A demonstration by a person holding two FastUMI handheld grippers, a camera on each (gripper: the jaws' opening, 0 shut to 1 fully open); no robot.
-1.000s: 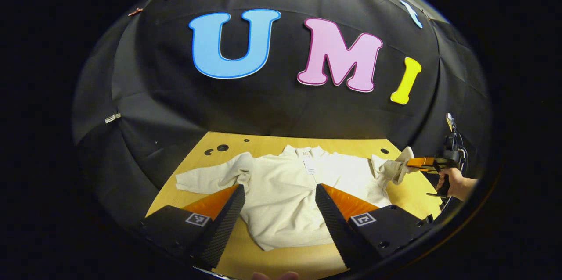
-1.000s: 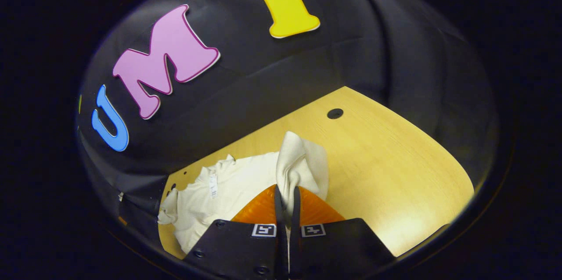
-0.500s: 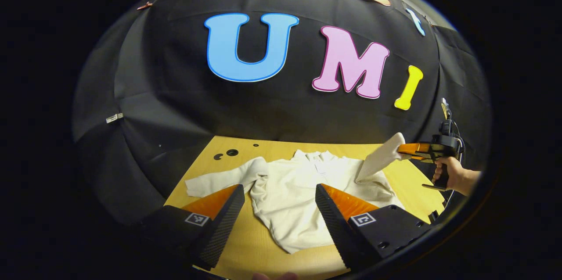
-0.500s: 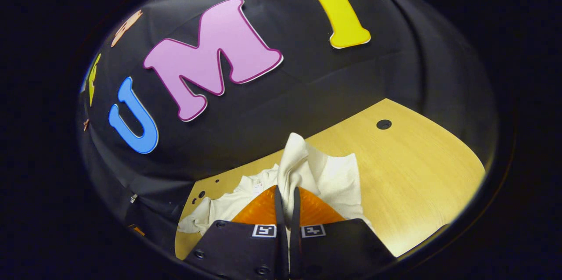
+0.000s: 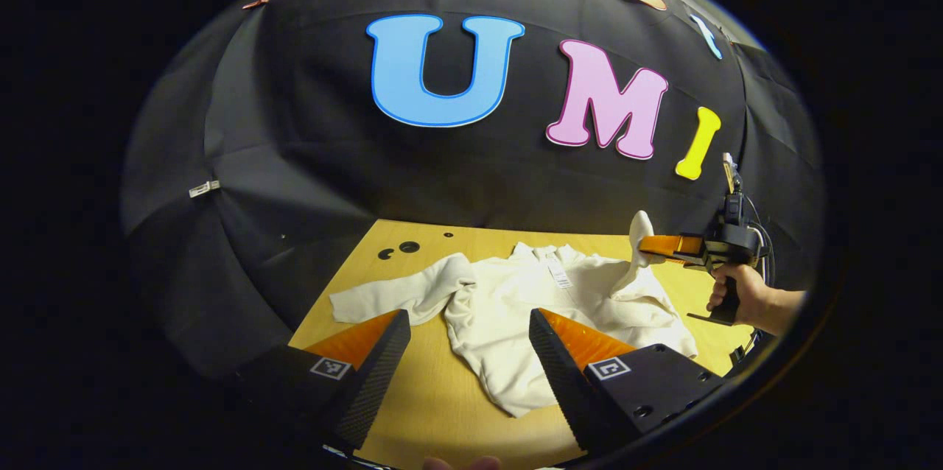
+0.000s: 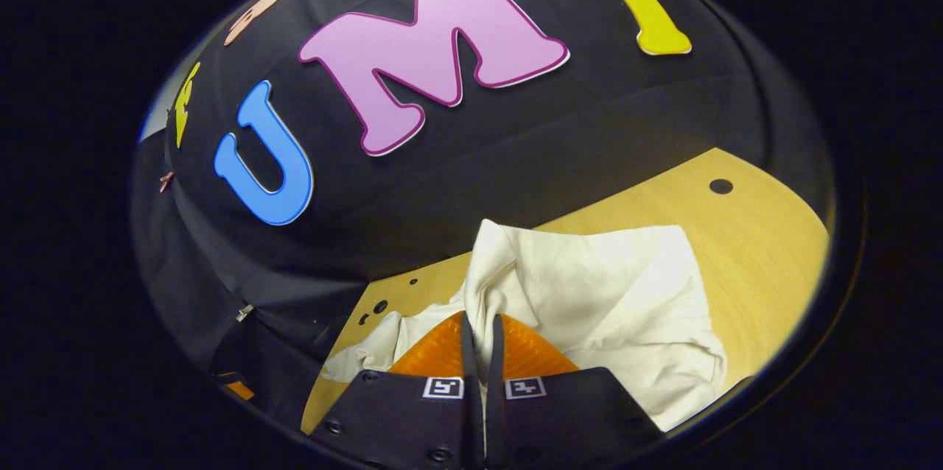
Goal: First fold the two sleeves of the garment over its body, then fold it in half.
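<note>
Cream garment [image 5: 530, 308] spread low-centre on the surface [image 5: 435, 411]. Right hand-held gripper [image 6: 480, 330] clamped on one sleeve [image 6: 493, 264], raised for folding over. Left hand-held gripper [image 5: 468, 352] spread wide, empty, waiting.

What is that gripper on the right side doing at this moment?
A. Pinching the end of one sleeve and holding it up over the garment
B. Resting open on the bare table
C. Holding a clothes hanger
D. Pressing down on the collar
A: in the right gripper view the right gripper has its fingers closed on the cream sleeve, raised above the garment.
</note>
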